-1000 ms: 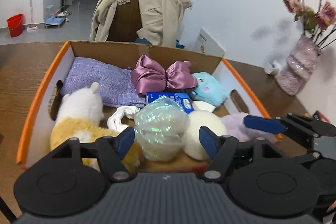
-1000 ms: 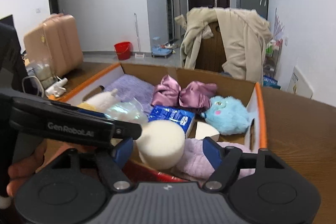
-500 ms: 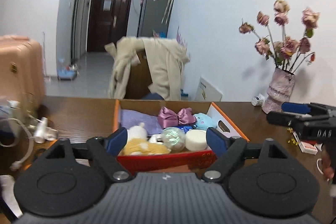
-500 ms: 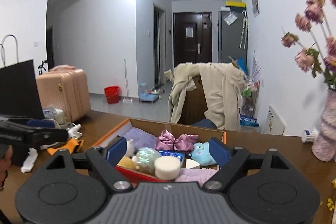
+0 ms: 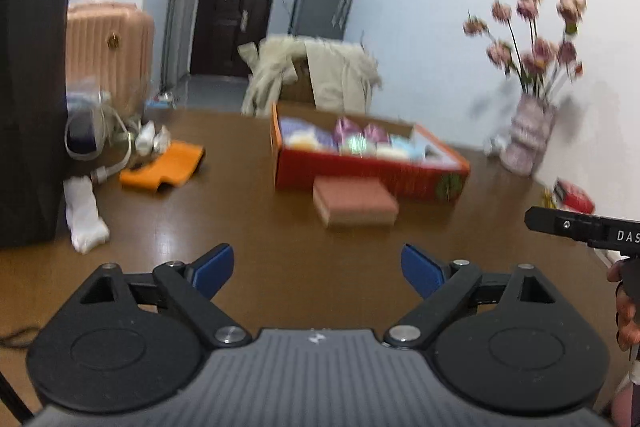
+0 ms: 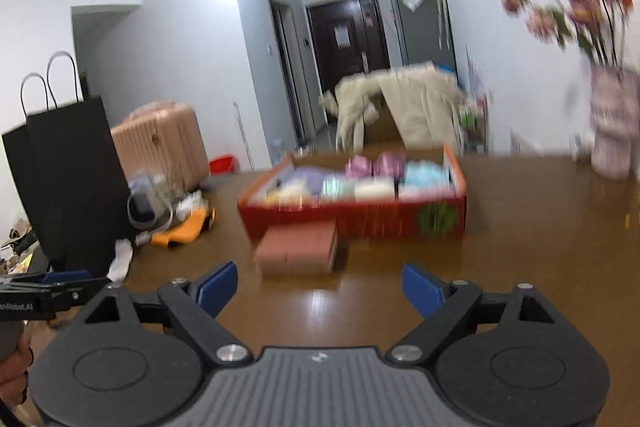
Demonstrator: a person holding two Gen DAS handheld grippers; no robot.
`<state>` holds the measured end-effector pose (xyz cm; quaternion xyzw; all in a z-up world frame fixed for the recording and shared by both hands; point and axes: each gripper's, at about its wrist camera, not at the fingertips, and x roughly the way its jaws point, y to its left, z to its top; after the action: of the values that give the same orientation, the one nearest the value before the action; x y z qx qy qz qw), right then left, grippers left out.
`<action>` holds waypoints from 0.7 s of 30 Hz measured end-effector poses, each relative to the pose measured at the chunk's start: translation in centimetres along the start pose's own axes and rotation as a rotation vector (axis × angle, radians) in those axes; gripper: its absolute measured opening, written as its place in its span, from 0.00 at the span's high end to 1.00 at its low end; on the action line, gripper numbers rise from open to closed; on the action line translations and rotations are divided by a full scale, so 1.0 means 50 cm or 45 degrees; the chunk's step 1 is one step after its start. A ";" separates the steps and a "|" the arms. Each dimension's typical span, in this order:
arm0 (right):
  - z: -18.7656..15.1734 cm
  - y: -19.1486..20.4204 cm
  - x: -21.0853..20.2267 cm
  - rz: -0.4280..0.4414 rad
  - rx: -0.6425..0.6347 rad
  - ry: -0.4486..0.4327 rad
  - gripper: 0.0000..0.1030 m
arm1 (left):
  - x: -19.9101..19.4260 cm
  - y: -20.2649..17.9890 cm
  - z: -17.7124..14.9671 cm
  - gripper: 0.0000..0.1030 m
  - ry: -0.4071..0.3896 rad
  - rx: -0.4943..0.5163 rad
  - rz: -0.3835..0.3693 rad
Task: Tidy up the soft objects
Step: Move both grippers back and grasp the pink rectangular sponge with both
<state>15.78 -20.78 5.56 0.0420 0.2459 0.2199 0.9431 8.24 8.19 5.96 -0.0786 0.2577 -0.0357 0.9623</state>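
A red-orange cardboard box [image 5: 360, 173] [image 6: 352, 217] stands on the brown table, filled with several soft things: a purple cloth, a pink bow, a blue plush, a white sponge, all blurred. A reddish-brown folded cloth [image 5: 354, 201] [image 6: 298, 251] lies on the table just in front of the box. My left gripper [image 5: 318, 269] is open and empty, well back from the box. My right gripper [image 6: 320, 287] is open and empty, also back from the box. The right gripper's side shows at the left wrist view's right edge [image 5: 580, 231].
A black paper bag [image 6: 68, 171] stands at the left. An orange cloth [image 5: 164, 167], white cables and a white sock [image 5: 84, 215] lie left of the box. A vase of pink flowers [image 5: 528, 135] stands at the right by the wall. A coat-draped chair [image 5: 316, 75] is behind the table.
Both grippers have pulled far back from the box and now hold nothing; the box went from filling the views to lying in the mid distance. The views are motion-blurred.
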 end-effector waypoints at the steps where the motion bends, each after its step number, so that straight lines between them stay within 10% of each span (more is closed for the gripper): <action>1: -0.018 -0.001 0.003 -0.002 0.017 0.028 0.13 | 0.004 0.000 -0.009 0.10 0.023 0.009 0.007; 12: -0.031 -0.018 0.048 -0.048 0.069 0.056 0.15 | 0.085 -0.007 0.019 0.11 0.048 -0.006 -0.039; 21: 0.066 -0.051 0.266 0.054 0.112 0.150 0.44 | 0.336 0.012 0.140 0.40 0.206 -0.121 -0.184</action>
<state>28.78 -17.21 2.07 0.0756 0.3096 0.2310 0.9193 26.28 7.87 3.60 -0.1396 0.3296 -0.0990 0.9285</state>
